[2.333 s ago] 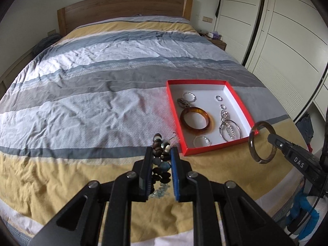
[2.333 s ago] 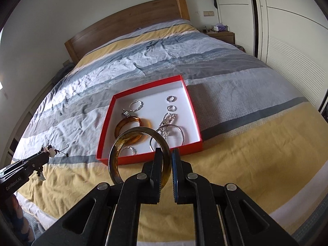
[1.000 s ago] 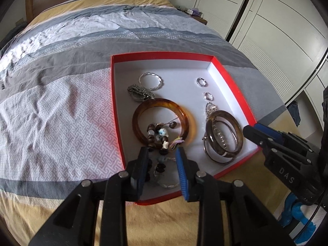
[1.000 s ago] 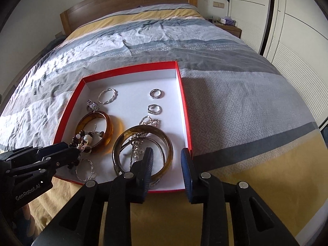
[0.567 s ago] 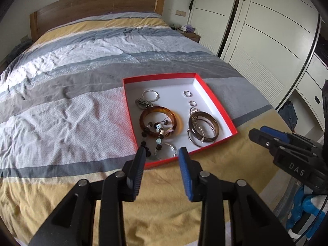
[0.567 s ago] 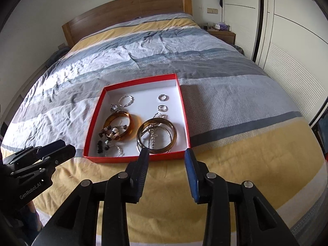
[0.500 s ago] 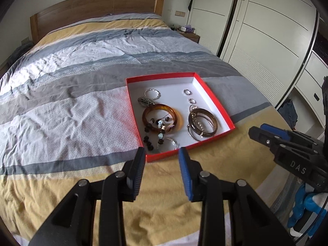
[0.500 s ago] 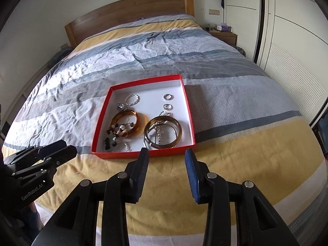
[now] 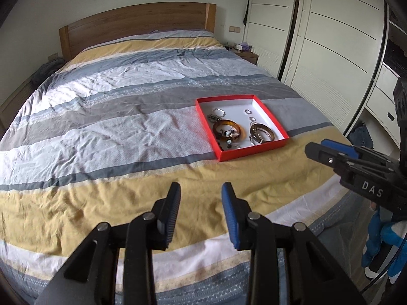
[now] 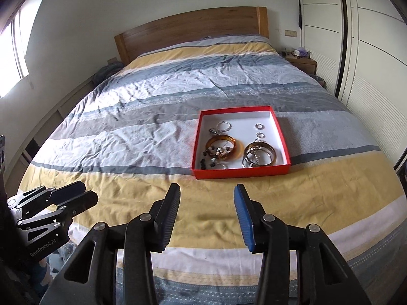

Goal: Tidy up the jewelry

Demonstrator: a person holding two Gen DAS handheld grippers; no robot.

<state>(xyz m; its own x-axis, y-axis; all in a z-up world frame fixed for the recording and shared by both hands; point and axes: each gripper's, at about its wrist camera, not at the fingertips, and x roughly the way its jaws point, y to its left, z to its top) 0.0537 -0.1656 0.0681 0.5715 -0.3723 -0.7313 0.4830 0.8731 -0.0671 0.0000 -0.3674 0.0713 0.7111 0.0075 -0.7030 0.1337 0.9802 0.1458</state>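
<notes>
bare bedspread (image 10: 122, 152) left of red tray (image 10: 241, 172) and in front of it; tray floor crowded with bangles (image 10: 259, 155), wardrobe (image 9: 330, 50) close on right.

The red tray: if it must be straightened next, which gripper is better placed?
Probably the right gripper: it is open and the red tray lies almost straight ahead of it. From the open left gripper, the tray sits off to the right.

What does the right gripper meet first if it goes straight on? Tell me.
Probably the yellow stripe of the bed cover, judging by the downward tilt; the right gripper is open and empty. The red cardboard jewelry tray lies just beyond. Depth is unclear.
</notes>
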